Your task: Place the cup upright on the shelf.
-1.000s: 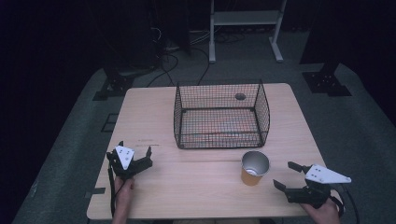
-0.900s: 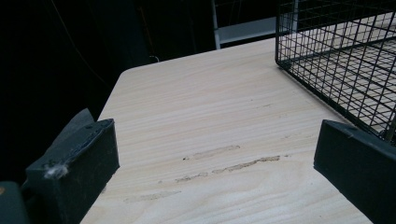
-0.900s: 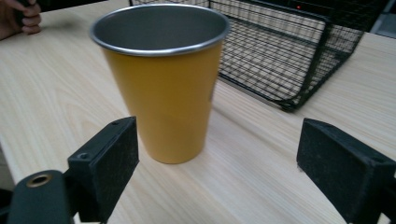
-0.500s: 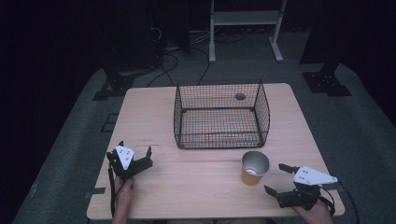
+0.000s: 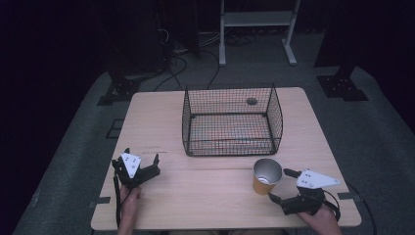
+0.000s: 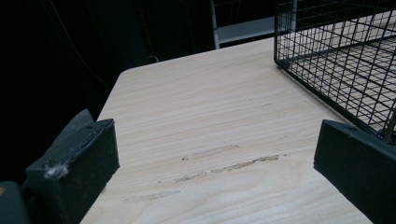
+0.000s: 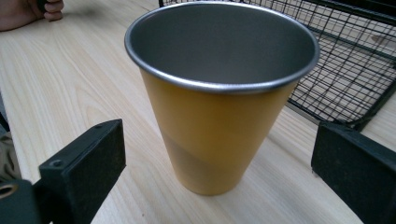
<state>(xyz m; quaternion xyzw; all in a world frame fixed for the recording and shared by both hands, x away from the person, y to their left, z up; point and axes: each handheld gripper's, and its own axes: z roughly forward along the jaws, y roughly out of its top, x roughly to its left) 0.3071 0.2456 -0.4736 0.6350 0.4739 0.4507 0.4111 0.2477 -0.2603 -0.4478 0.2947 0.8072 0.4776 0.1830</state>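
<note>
Your right gripper point(image 5: 281, 186) has just been opening its jaws, and they now stand wide and released with the yellow cup point(image 5: 266, 176) ahead of them but untouched; in the right gripper view the cup point(image 7: 219, 98) stands upright between the two black pads without either one on its wall. The cup sits near the table's point(image 5: 205, 200) front right corner, just in front of the wire basket point(image 5: 232, 121), apart from it. The likeliest slip from here: if you close while off-centre, one pad meets the tapered metal wall first and shoves the cup sideways or tips it, since it narrows toward the base and looks light. Grip too near the rim and it may squirt out of the pads; push forward too far and you knock it against the basket's front wall. Your right hand lies low at the front edge, gripper pointing level toward the cup. Your left gripper point(image 5: 139, 166) rests near the front left corner, jaws spread with nothing between them, aimed across bare wood toward the basket's point(image 6: 345, 60) corner
</note>
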